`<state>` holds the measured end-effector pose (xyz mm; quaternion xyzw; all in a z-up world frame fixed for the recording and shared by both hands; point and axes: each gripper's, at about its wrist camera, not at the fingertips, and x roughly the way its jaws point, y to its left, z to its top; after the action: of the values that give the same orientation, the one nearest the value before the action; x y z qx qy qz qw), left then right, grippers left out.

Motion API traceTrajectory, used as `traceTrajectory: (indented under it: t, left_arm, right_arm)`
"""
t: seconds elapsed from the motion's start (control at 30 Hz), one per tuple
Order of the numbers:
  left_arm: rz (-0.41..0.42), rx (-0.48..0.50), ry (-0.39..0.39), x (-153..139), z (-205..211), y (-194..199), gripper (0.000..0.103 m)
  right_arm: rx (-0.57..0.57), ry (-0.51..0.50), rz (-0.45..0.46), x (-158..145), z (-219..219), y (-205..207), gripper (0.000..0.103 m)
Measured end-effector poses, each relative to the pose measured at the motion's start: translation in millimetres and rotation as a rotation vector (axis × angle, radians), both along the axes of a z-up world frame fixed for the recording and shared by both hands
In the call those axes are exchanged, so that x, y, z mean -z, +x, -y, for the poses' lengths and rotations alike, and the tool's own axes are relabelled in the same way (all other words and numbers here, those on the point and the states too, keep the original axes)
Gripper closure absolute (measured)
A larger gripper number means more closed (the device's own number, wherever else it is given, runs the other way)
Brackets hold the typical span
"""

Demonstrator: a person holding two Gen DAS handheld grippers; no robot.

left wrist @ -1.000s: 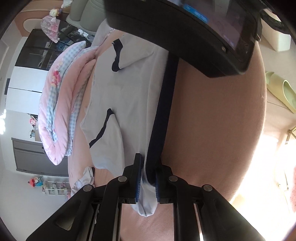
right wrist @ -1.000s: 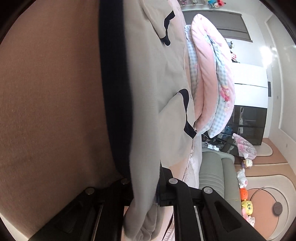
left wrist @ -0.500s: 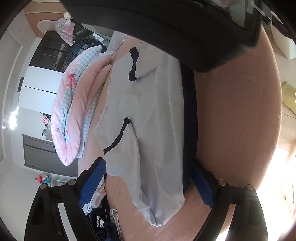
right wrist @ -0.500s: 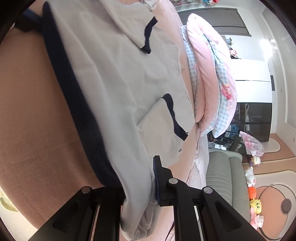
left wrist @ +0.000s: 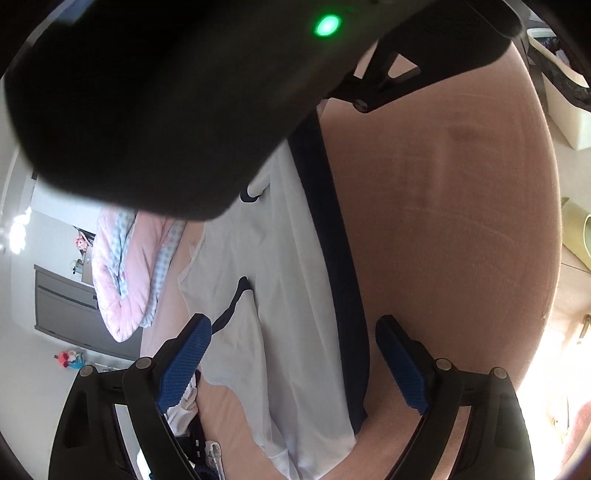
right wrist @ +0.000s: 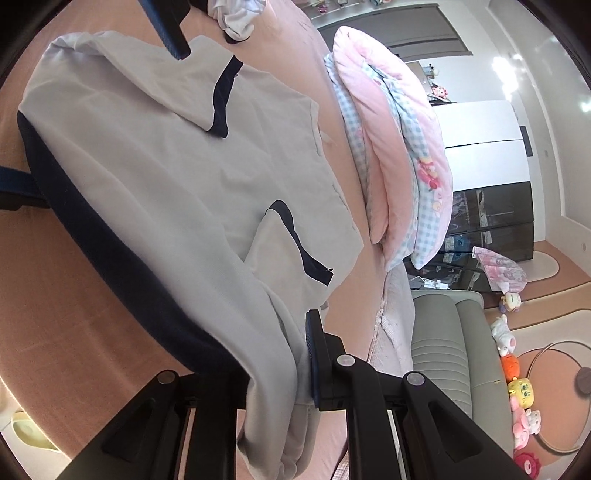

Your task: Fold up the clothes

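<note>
A pale grey shirt (left wrist: 284, 266) with dark navy hem band (left wrist: 332, 258) and navy-edged sleeves lies spread on the pink bed sheet (left wrist: 443, 221). My left gripper (left wrist: 291, 321) hovers over its near end, open, blue pads wide apart with nothing pressed between them. My right gripper (right wrist: 273, 350) is shut on the shirt (right wrist: 166, 166) at its near corner, cloth bunched and hanging over the hidden left finger. The left gripper's fingers (right wrist: 170, 33) show at the shirt's far end. The right gripper's black body (left wrist: 166, 92) fills the top of the left wrist view.
A folded pink and blue checked quilt (right wrist: 399, 147) lies along the bed beside the shirt. More clothes are piled (right wrist: 236, 14) past the shirt's far end. A grey sofa (right wrist: 439, 332) and plush toys (right wrist: 517, 387) stand off the bed's edge.
My left gripper opened, let go of the shirt's hem and pulled back a little. My right gripper rose with its corner of the shirt, lifting that end off the bed.
</note>
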<state>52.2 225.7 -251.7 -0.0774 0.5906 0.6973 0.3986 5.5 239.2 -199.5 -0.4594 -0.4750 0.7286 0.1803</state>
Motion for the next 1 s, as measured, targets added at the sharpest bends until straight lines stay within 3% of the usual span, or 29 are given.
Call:
traceTrajectory:
  t: [0.17,0.37,0.53,0.7,0.87,1.0]
  left_arm:
    - [-0.004,-0.02,0.035,-0.1,6.3,-5.1,0.012]
    - [-0.077,-0.067,0.001,2.9,17.6,-23.6,0.012]
    - [-0.045,-0.134,0.019,-4.6,16.5,-54.0,0.012]
    - [-0.072,-0.12,-0.006,-1.1,14.5,-54.1,0.012]
    - [-0.103,-0.072,-0.08,13.6,16.4,-39.4,0.012]
    - [-0.08,-0.092,-0.061,10.4,16.5,-34.9,0.012]
  right_arm:
    - [0.008,-0.002,-0.014,-5.8,-4.5,-2.2,0.091]
    - [0.011,-0.01,-0.041,-14.5,-2.7,1.8,0.091]
    - [0.008,-0.006,-0.034,-16.7,-1.0,1.3,0.091]
    - [0.005,0.001,-0.032,-16.2,-0.4,1.9,0.091]
    - [0.015,-0.009,-0.047,-21.5,-3.2,3.2,0.091]
    - [0.018,-0.016,-0.066,-26.4,-5.1,3.9,0.091]
